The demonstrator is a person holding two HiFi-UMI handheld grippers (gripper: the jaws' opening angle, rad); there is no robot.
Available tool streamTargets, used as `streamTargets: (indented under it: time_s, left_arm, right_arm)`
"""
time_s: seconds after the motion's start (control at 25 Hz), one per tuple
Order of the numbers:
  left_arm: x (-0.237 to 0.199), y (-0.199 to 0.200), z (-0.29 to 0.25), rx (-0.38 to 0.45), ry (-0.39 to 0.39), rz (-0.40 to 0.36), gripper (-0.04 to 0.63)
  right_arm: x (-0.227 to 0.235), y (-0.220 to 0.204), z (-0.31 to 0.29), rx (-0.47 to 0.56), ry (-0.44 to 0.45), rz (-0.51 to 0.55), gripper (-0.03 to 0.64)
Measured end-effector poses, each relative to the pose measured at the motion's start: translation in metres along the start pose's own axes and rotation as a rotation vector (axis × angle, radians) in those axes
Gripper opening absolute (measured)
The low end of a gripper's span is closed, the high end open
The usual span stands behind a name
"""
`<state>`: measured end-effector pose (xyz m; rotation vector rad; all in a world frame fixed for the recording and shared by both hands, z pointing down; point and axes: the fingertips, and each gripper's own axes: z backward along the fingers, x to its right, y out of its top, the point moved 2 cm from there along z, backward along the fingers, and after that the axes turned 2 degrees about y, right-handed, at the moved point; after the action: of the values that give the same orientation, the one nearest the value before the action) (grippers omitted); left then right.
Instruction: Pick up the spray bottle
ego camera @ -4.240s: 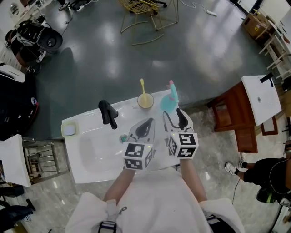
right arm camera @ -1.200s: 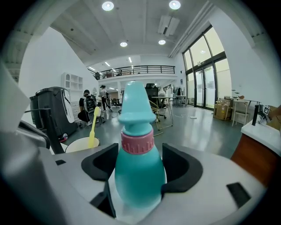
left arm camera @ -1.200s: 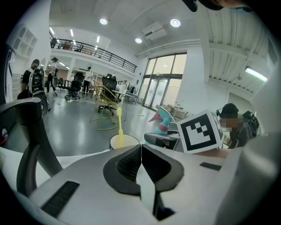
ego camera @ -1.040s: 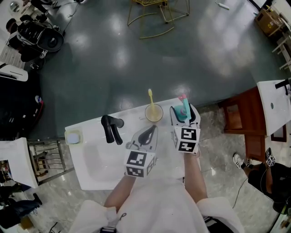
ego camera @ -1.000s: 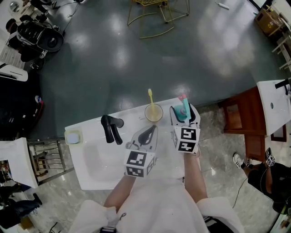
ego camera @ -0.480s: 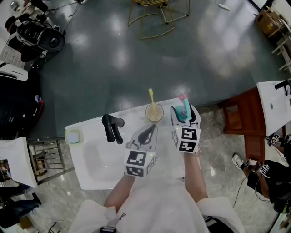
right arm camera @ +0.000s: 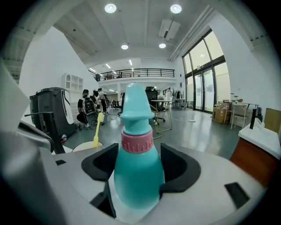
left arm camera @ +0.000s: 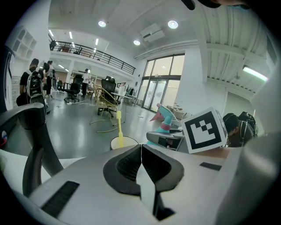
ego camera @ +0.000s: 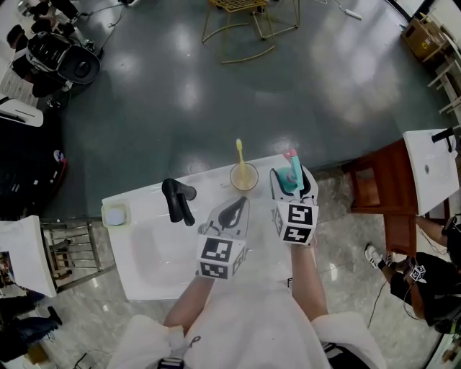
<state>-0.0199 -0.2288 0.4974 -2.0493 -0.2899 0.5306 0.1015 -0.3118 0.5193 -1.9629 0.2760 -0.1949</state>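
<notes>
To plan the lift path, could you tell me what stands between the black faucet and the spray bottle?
In the head view, a cup holding a yellow toothbrush stands between the faucet and the spray bottle.

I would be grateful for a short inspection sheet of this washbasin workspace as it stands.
Surface: white washbasin, looks dry and clean.
Job's things: teal spray bottle, upright at the basin's back right.
Clutter: black faucet; cup holding a yellow toothbrush; soap dish at the left corner.
Grippers: right gripper closed on the spray bottle's body; left gripper shut, empty.
Cables: nothing seen on the washbasin.
Surroundings: grey floor, wire chair, wooden cabinet, a person to the right.
</notes>
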Motion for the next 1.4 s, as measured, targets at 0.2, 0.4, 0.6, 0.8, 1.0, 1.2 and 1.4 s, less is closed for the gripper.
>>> streamTargets:
  time_s: [0.2,0.4,0.6,0.8,1.0,1.2,1.4]
  left_arm:
    - [0.003,0.001,0.005,0.018,-0.002,-0.002,0.026]
    - [0.009,0.005,0.012,0.04,-0.002,-0.002,0.026]
    - [0.012,0.007,0.022,0.057,-0.001,-0.003,0.026]
    - [0.021,0.011,0.031,0.078,-0.008,-0.011,0.026]
    - [0.029,0.012,0.041,0.099,-0.007,-0.018,0.026]
    - [0.046,0.009,0.051,0.119,-0.006,-0.028,0.026]
    - [0.061,0.008,0.061,0.142,-0.008,-0.041,0.026]
  right_arm:
    - [-0.005,0.007,0.016,0.023,-0.003,-0.013,0.31]
    - [-0.009,0.015,0.034,0.046,0.002,-0.033,0.31]
    - [-0.015,0.022,0.051,0.065,-0.004,-0.025,0.31]
    - [-0.021,0.03,0.069,0.09,0.004,-0.018,0.31]
    - [-0.027,0.035,0.087,0.108,0.01,-0.004,0.31]
    - [-0.027,0.033,0.113,0.124,0.022,0.008,0.31]
    - [-0.031,0.029,0.138,0.136,0.037,0.02,0.31]
